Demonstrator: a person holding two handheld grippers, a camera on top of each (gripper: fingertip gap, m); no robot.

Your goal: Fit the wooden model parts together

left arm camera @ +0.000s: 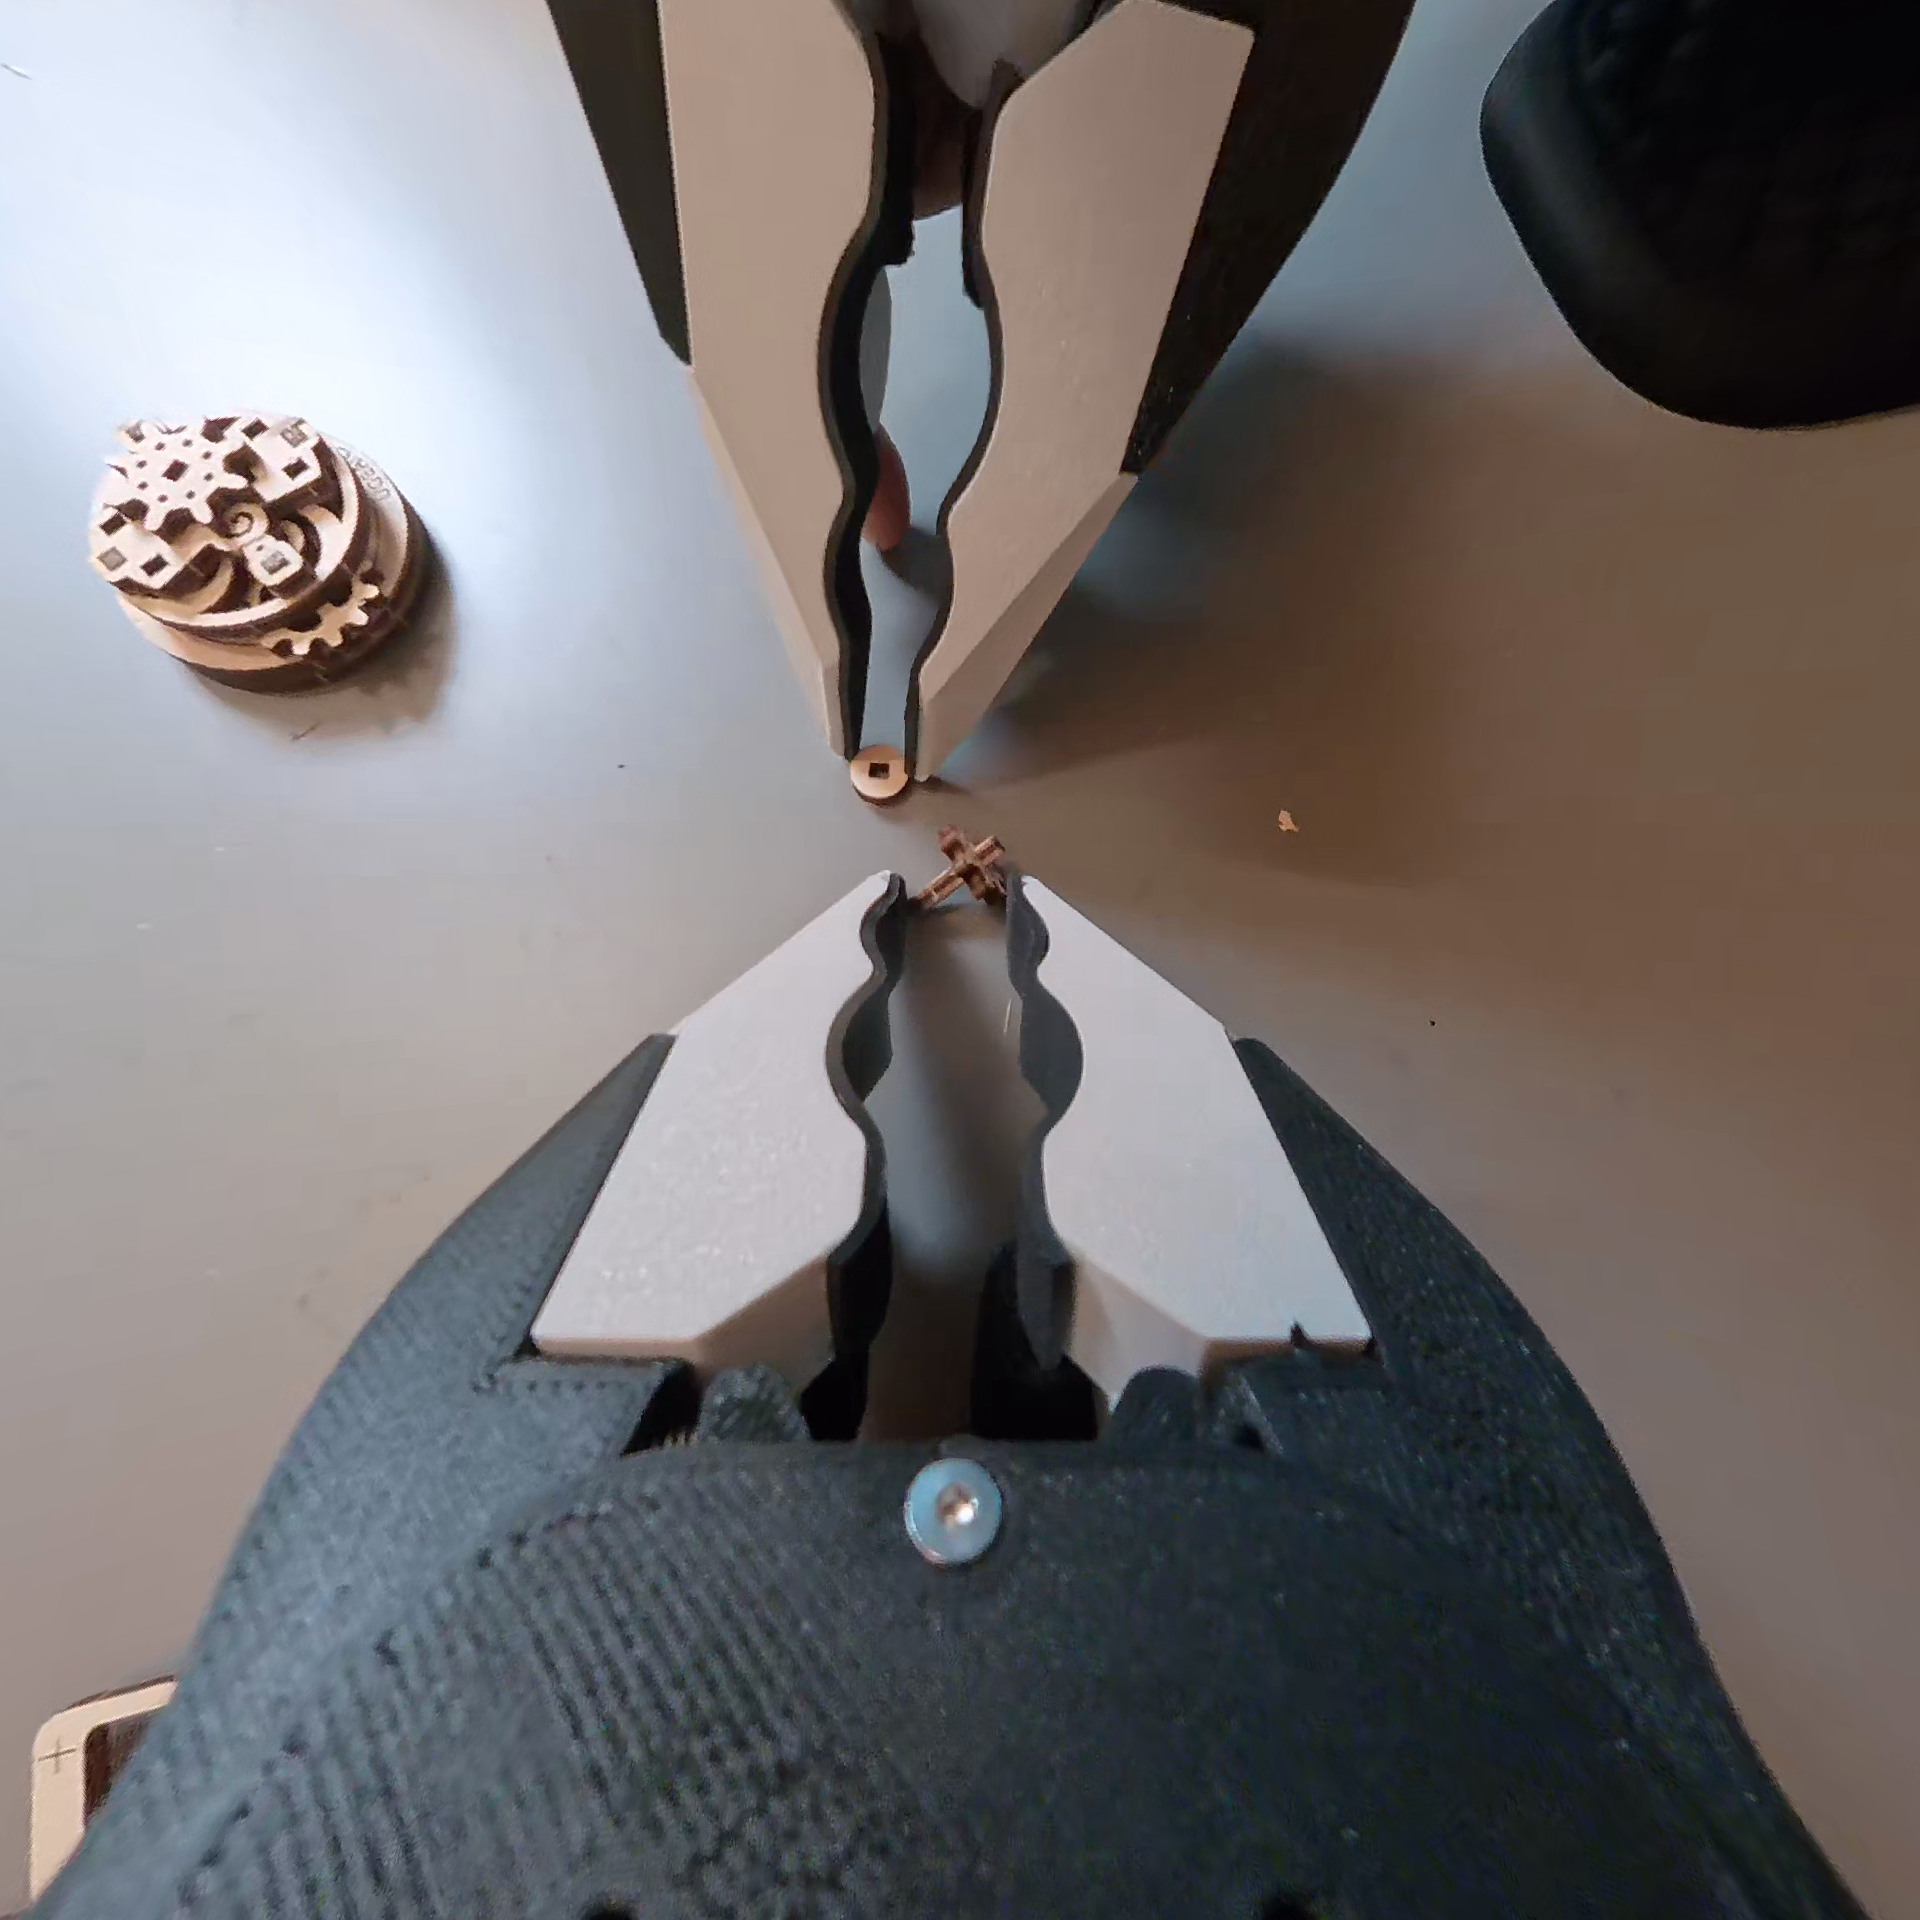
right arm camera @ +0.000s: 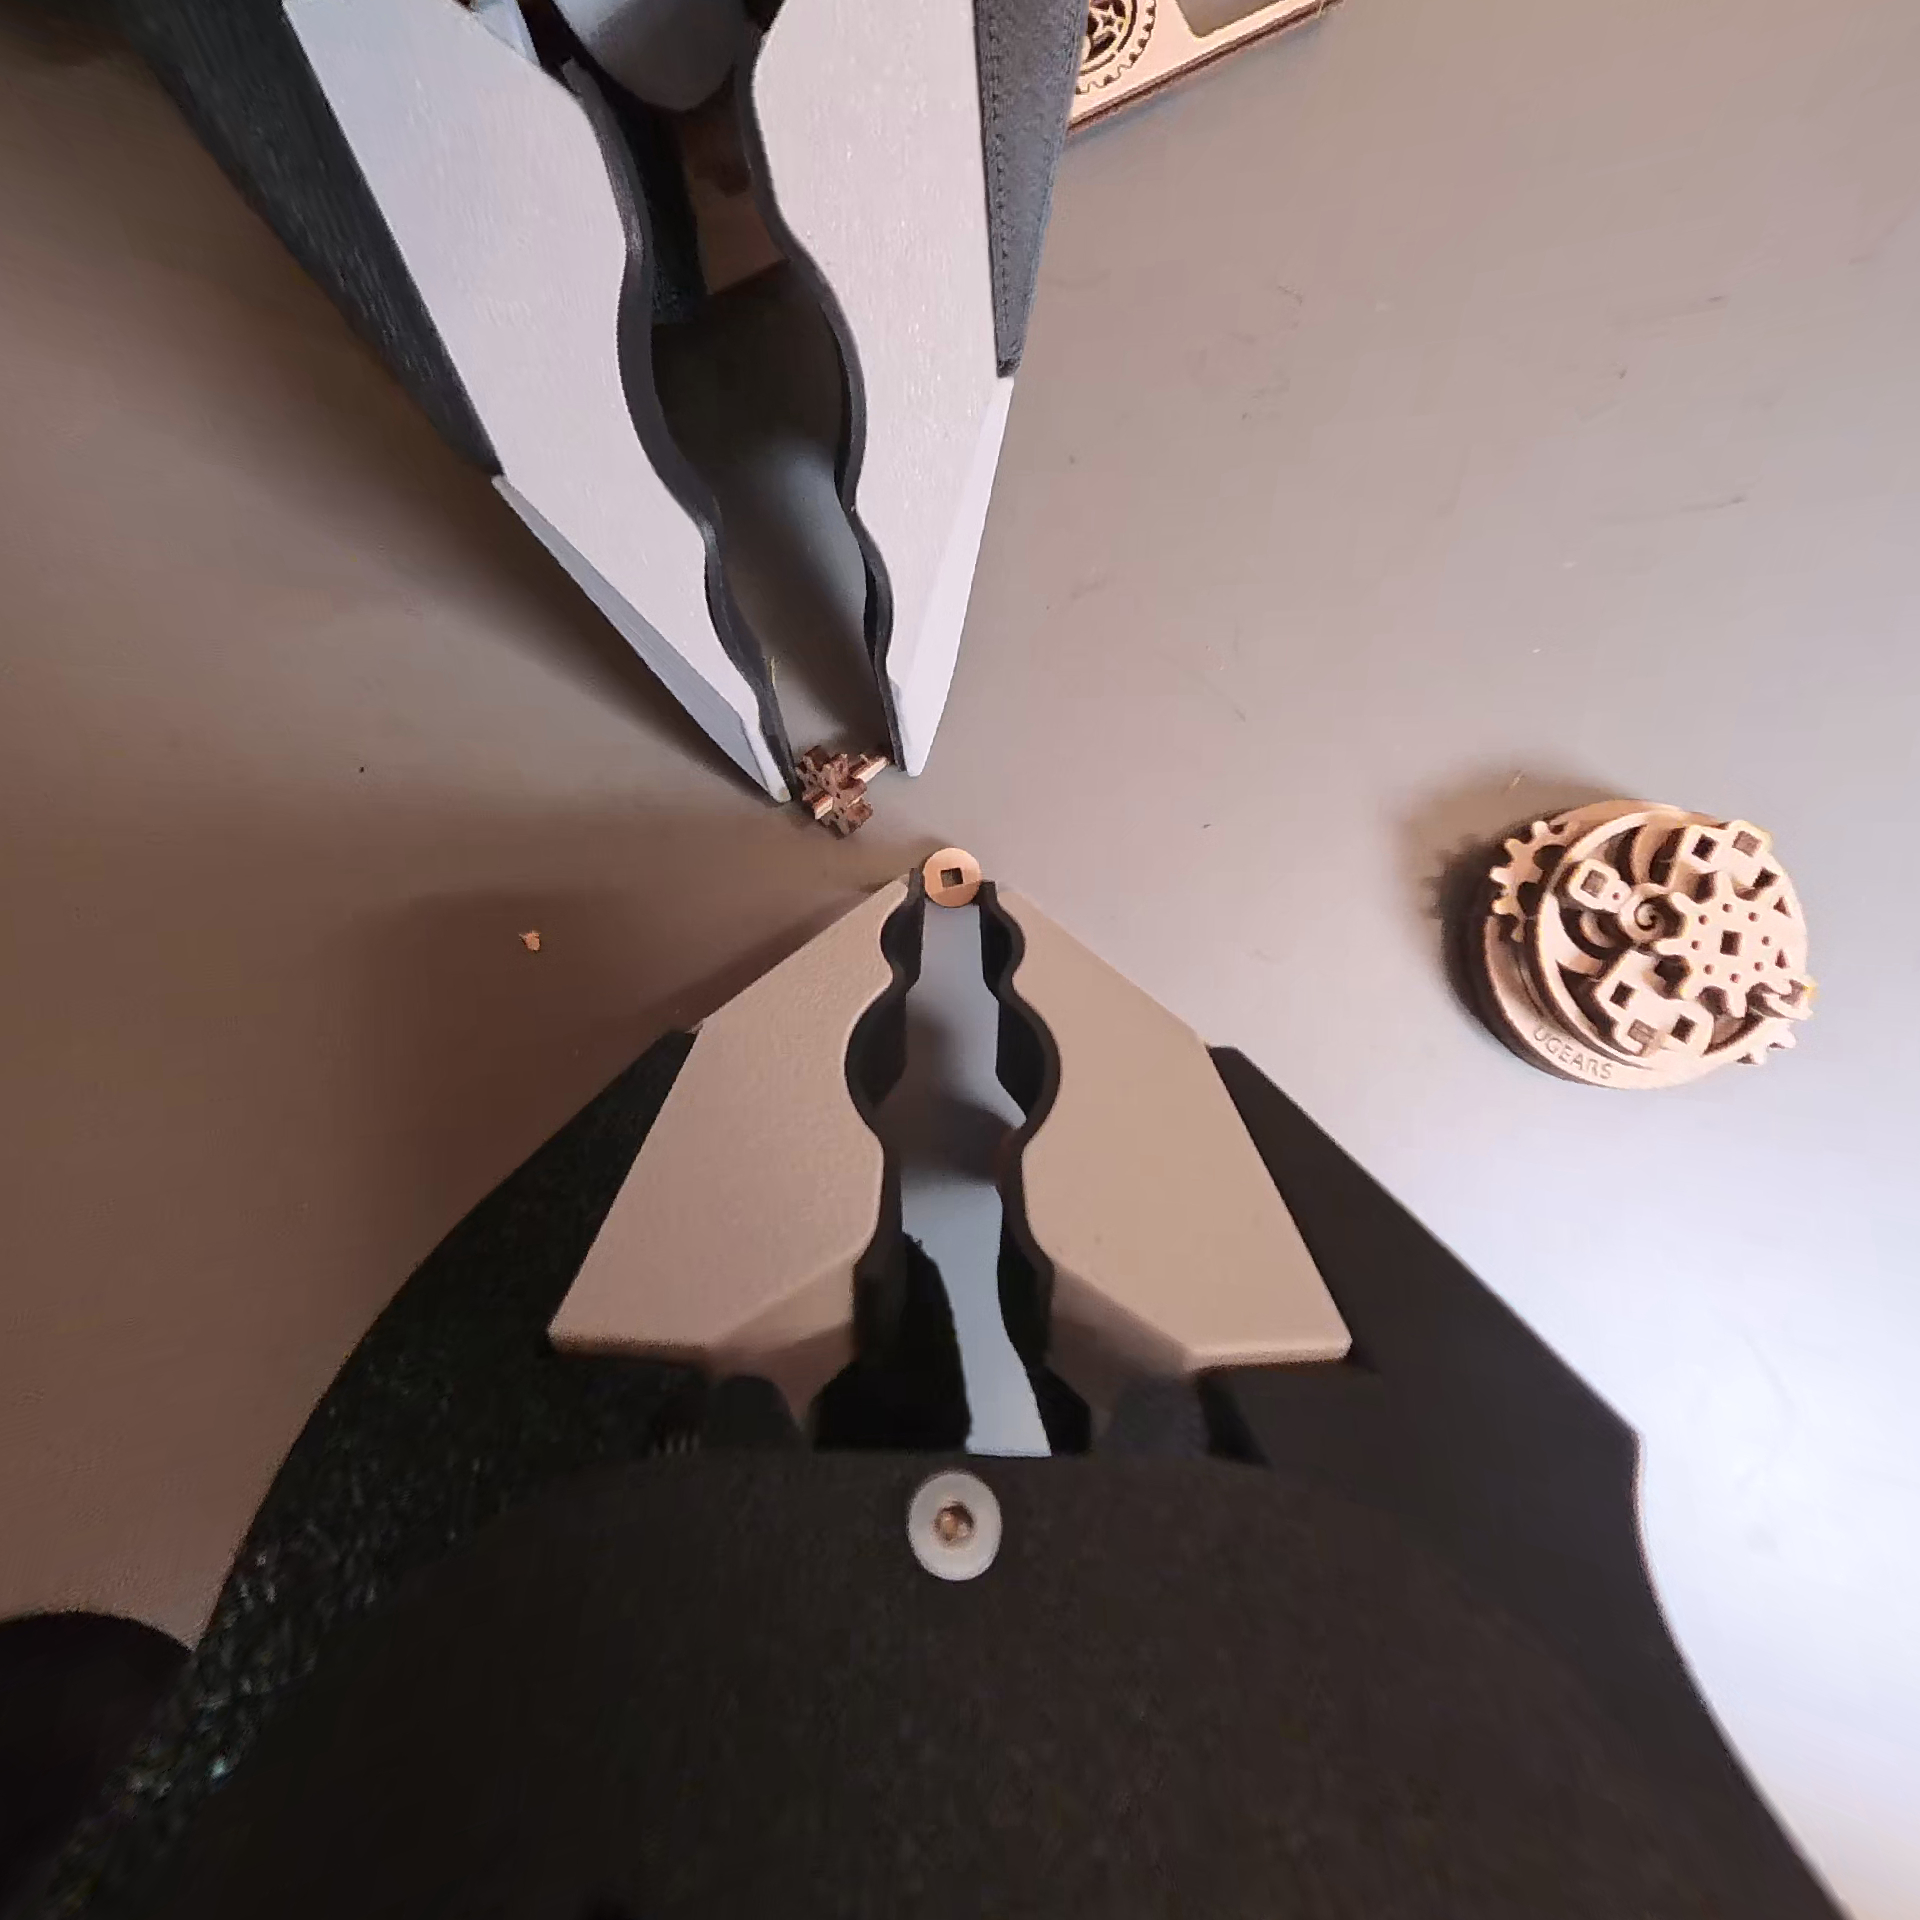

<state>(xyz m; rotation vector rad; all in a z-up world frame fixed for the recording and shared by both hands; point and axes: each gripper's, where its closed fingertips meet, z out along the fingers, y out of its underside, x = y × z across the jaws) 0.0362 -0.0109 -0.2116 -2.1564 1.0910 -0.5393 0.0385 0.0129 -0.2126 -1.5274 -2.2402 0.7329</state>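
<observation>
Closest to the camera in the left wrist view is the left gripper (left arm camera: 958, 896), with its black woven-looking body, pale grey fingers and wavy black pads. Its jaws are close together and pinch a tiny brown wooden cross-shaped piece with little teeth (left arm camera: 966, 869) right at the tips. In the right wrist view the same small piece (right arm camera: 837, 790) sticks out from those tips, which point down from the top of the picture.

The right gripper (right arm camera: 953, 883) looks the same, black with grey fingers. Its jaws are narrow too, and they hold a small round pale wooden disc with a square hole in the middle (right arm camera: 953, 873). From the left wrist view the disc (left arm camera: 879, 776) shows flat, face to the camera, at the tips of the right gripper (left arm camera: 881, 750).

The two grippers point at each other, tip to tip. The cross piece and the disc are near each other but not touching.

Off to one side, well apart from the grippers, a round wooden model made of stacked gears and swirly cut-outs (right arm camera: 1647, 964) sits on the plain grey table (right arm camera: 1558, 416). A pale wooden sheet with cut-out gear shapes (right arm camera: 1174, 52) peeks in at the top edge of the right wrist view. A tiny wood crumb (left arm camera: 1287, 822) lies on the table.
</observation>
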